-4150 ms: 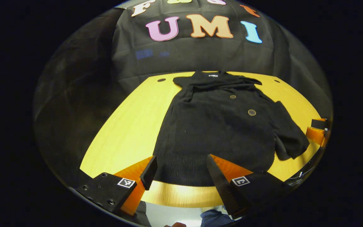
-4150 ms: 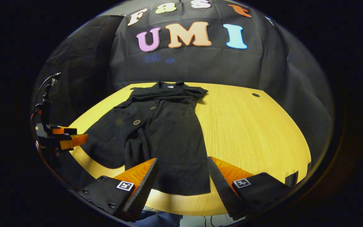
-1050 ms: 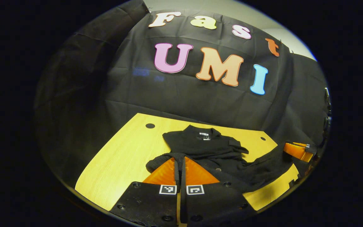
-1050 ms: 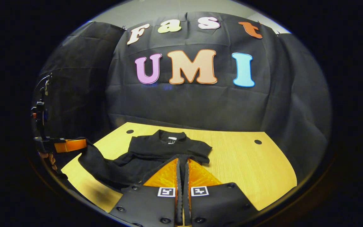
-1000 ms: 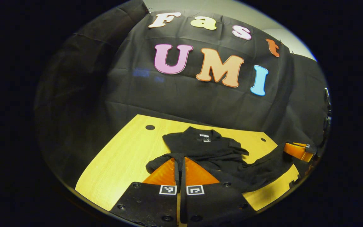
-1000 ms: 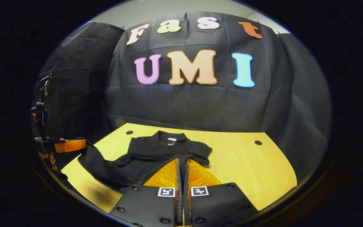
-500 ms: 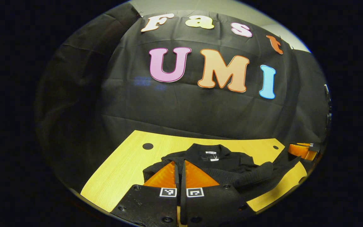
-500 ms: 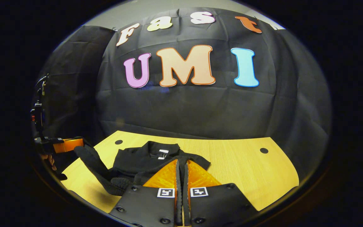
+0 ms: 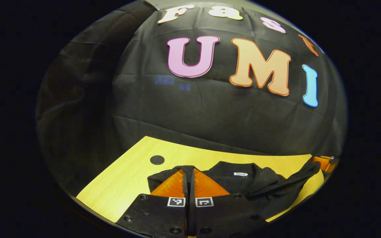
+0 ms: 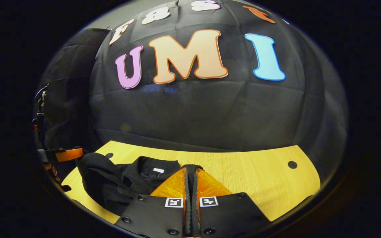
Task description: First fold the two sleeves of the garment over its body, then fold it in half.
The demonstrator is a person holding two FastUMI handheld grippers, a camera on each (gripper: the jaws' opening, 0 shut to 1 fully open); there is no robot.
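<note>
The black garment (image 9: 260, 185) lies on the yellow wooden table (image 9: 124, 185), doubled back on itself. Its collar with a small white label (image 9: 240, 174) faces the far edge. My left gripper (image 9: 188, 169) is shut on a hem corner, held just short of the collar. At the right edge the right gripper (image 9: 324, 161) holds the other corner, the fabric stretched between the two. In the right gripper view my right gripper (image 10: 190, 168) is shut on the hem beside the collar label (image 10: 158, 170). The garment (image 10: 111, 178) bunches to the left, where the left gripper (image 10: 65, 154) pinches it.
The table (image 10: 260, 178) has round cable holes (image 9: 157, 160) (image 10: 292, 164) near its far corners. The black cloth wall rises right behind the far edge. A hand (image 10: 50, 168) and a cable show at the far left of the right gripper view.
Both grippers, open above the near hem 4.2 s ago, have shut on it. Over the last second they carried it farther, up to the collar, and the garment now lies doubled.
</note>
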